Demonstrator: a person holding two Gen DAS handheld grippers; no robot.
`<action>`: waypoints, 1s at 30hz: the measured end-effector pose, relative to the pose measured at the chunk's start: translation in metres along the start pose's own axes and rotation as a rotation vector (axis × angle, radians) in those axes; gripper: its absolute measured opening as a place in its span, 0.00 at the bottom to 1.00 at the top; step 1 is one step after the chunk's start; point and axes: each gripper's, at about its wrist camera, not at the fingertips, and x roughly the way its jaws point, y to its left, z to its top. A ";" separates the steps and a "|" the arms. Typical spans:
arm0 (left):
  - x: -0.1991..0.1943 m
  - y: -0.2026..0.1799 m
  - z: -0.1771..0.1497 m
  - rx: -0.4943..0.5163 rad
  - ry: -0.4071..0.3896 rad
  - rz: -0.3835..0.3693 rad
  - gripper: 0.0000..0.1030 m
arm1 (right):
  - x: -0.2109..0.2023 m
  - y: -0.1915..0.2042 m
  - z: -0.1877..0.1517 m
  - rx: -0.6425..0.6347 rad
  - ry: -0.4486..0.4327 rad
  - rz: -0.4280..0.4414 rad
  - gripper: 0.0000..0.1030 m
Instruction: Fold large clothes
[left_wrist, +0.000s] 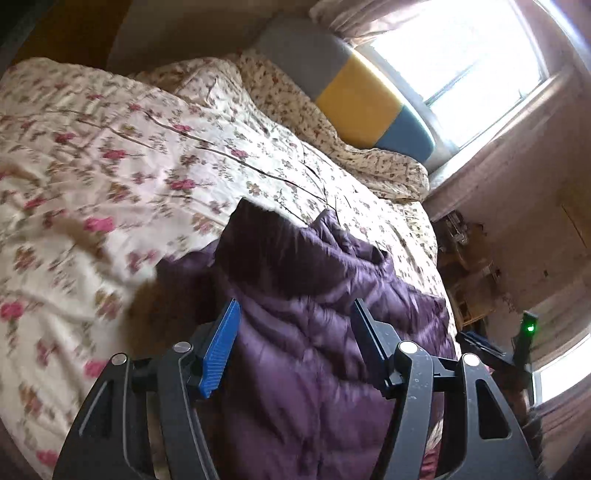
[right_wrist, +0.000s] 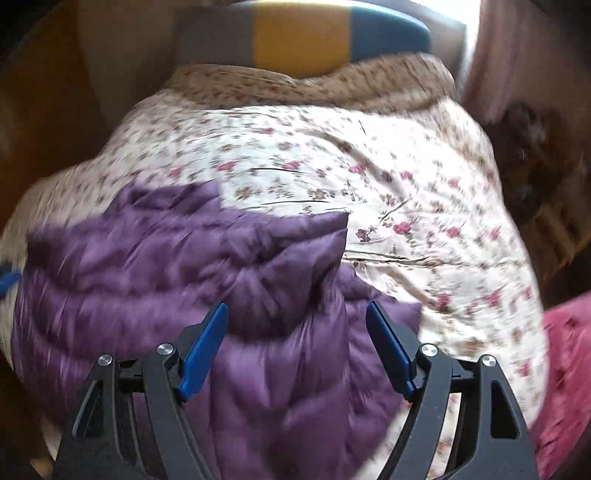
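Observation:
A purple quilted down jacket (left_wrist: 295, 332) lies crumpled on a bed with a floral cover (left_wrist: 110, 166). My left gripper (left_wrist: 295, 310) hovers over the jacket with its jaws wide apart and nothing between them. In the right wrist view the jacket (right_wrist: 184, 266) fills the lower left, partly folded over itself, on the floral cover (right_wrist: 406, 184). My right gripper (right_wrist: 297, 312) is also open and empty above the jacket. A blue tip of the left gripper (right_wrist: 9, 278) shows at the left edge. Both views are blurred by motion.
A grey, yellow and blue headboard (left_wrist: 354, 92) and floral pillows (left_wrist: 332, 122) stand at the head of the bed under a bright window (left_wrist: 461, 62). Shelves with clutter (left_wrist: 469, 266) stand beside the bed. A red cloth (right_wrist: 565, 369) lies at the right edge.

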 end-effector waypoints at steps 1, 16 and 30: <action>0.008 -0.002 0.007 -0.010 -0.001 0.026 0.58 | 0.013 -0.004 0.006 0.039 0.016 0.016 0.74; 0.043 -0.015 0.033 0.117 -0.070 0.334 0.00 | 0.017 0.009 0.030 0.049 -0.196 -0.132 0.04; 0.115 0.019 0.030 0.159 -0.021 0.592 0.00 | 0.105 0.019 0.020 0.016 -0.090 -0.320 0.13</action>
